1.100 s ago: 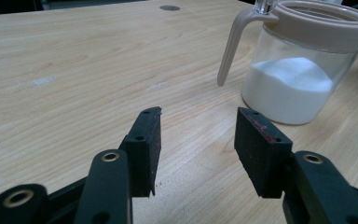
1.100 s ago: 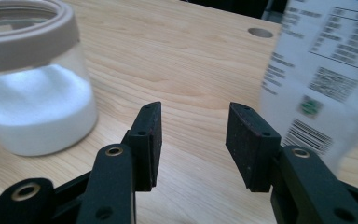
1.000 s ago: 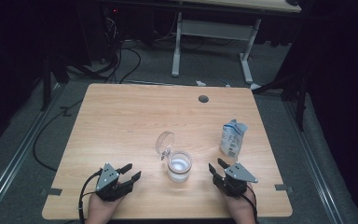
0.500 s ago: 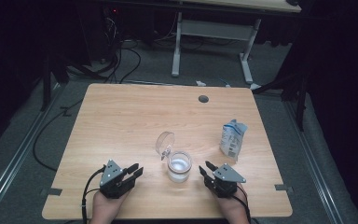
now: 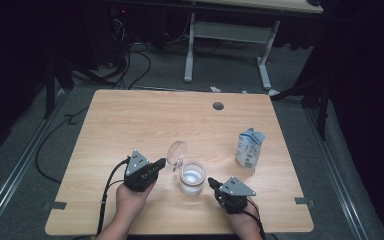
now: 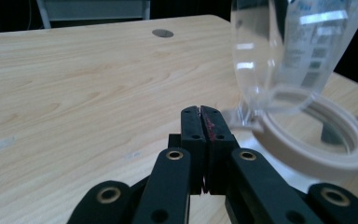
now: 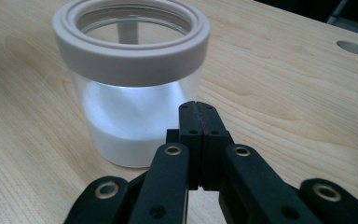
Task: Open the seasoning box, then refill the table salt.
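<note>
A clear jar (image 5: 192,178) with a pale rim stands near the table's front edge, white powder in its lower part. Its hinged clear lid (image 5: 176,151) is tipped up and back. My left gripper (image 5: 161,162) sits just left of the lid; its jaws have just been closing and are now shut with nothing between them. In the left gripper view the shut jaws (image 6: 200,116) point at the lid (image 6: 270,51) and the jar's rim (image 6: 321,140). My right gripper (image 5: 211,181) is close to the jar's right side. Its jaws (image 7: 196,112) have also just closed empty, beside the jar (image 7: 130,84).
A blue and white pouch (image 5: 250,149) stands upright to the right of the jar. A round cable hole (image 5: 218,106) lies near the far edge of the wooden table (image 5: 130,120). Cables trail from both grippers over the front edge.
Both grippers' jaws went from open to shut. The left gripper rose and moved right toward the lid. The right gripper slid left toward the jar.
</note>
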Motion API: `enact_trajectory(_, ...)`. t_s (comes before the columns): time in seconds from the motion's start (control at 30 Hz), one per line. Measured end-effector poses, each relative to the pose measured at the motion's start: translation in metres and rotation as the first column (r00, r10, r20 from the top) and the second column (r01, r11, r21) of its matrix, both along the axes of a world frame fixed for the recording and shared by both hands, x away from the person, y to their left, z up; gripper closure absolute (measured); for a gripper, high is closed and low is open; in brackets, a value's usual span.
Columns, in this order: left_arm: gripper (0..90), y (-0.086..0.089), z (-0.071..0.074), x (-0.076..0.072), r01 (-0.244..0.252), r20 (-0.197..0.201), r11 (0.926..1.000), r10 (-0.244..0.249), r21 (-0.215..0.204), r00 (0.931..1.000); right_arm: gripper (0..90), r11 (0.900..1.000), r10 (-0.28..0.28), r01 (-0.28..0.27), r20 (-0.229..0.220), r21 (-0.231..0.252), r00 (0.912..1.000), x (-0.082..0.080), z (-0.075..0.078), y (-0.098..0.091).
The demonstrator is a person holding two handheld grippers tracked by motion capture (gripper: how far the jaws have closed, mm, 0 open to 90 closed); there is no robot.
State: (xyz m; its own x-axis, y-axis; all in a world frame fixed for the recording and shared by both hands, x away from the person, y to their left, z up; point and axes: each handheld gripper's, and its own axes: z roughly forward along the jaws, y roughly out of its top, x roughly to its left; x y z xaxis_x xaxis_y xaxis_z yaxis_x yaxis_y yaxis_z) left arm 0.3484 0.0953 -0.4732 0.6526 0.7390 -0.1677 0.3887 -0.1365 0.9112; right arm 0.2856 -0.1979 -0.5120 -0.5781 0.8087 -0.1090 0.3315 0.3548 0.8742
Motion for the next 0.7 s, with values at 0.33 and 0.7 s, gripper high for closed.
enact_trajectory(0.33,89.1,-0.006,0.007,0.002,0.006,0.022,0.9996,-0.005,-0.027,0.9997,89.8,0.9996,0.01,-0.01,0.008,-0.027,0.9999,0.0,0.0,0.007)
enact_trajectory(0.7,89.1,-0.013,0.009,-0.006,0.043,0.039,0.9983,-0.042,-0.04,0.9984,89.8,0.9996,0.009,-0.009,0.01,-0.025,0.9999,0.0,-0.001,0.007)
